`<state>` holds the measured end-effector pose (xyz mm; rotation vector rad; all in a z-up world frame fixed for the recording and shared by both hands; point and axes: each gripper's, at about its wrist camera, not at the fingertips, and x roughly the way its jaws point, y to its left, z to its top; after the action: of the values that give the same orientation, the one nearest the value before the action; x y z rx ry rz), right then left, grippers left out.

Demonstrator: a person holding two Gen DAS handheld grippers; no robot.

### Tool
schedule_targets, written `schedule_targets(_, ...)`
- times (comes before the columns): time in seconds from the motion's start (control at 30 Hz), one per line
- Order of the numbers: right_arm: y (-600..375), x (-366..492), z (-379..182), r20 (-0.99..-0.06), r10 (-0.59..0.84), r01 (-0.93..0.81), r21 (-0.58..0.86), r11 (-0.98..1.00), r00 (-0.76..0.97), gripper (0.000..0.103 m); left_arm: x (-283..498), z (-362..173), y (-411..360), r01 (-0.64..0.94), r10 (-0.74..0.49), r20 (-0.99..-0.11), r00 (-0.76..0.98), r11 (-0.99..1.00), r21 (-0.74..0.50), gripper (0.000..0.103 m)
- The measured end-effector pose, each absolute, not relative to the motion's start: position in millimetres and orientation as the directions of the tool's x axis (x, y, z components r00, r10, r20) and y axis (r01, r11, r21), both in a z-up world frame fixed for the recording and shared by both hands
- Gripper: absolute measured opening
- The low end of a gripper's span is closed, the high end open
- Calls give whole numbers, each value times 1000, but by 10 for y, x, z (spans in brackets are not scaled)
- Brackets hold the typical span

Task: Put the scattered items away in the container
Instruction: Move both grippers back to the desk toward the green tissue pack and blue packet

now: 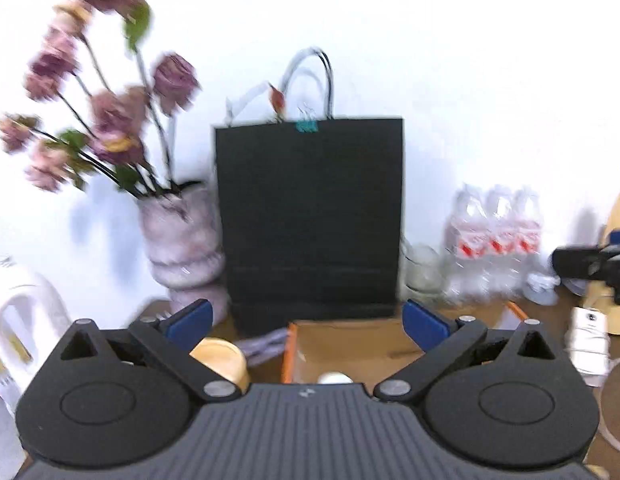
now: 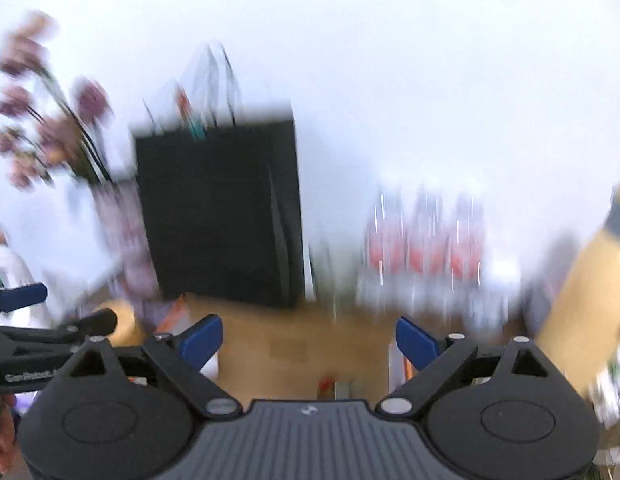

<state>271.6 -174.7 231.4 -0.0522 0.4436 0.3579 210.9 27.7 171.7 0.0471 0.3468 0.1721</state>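
Cardboard box (image 1: 350, 344) sits just before the black paper bag (image 1: 310, 216); one white item (image 1: 334, 378) is seen inside. Round wooden lid (image 1: 221, 360) is left outside, beside the box. Both hand-held grippers, left (image 1: 305, 320) and right (image 2: 307, 340), are held agape, empty.

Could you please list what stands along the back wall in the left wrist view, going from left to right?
Vase of pink flowers → black paper bag → clear glass jar → pack of water bottles.
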Motion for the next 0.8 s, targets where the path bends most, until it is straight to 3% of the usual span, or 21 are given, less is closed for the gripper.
schedule_targets(0.03,-1782,2617,2228,-360,341,-357,25,934,868,99,2082,1658,273,-162,177,-321,930,984,71,103)
schedule_targets(0.1,-1806,2532,2056,-316,334,-341,32,939,888,100,2062,1570,276,-160,168,-317,934,986,51,103)
schedule_targets(0.33,-1800,2520,1837,-389,298,-306,44,951,872,100,1882,1510,255,-146,148,-298,943,989,30,103)
schedule_targets(0.4,-1830,2377,1772,-386,312,-311,67,948,868,100,1635,1406,222,-147,149,-328,933,989,31,103)
schedule_targets(0.5,-1910,1959,1631,-379,352,-341,98,935,856,100,1200,1129,188,-96,97,-447,889,995,25,103)
schedule_targets(0.6,-2022,1462,1444,-399,367,-354,108,929,840,100,650,821,169,-13,-6,-465,885,999,-37,103)
schedule_targets(0.8,-2239,520,1046,-476,359,-338,133,932,802,100,-194,405,73,59,-47,-516,855,998,7,103)
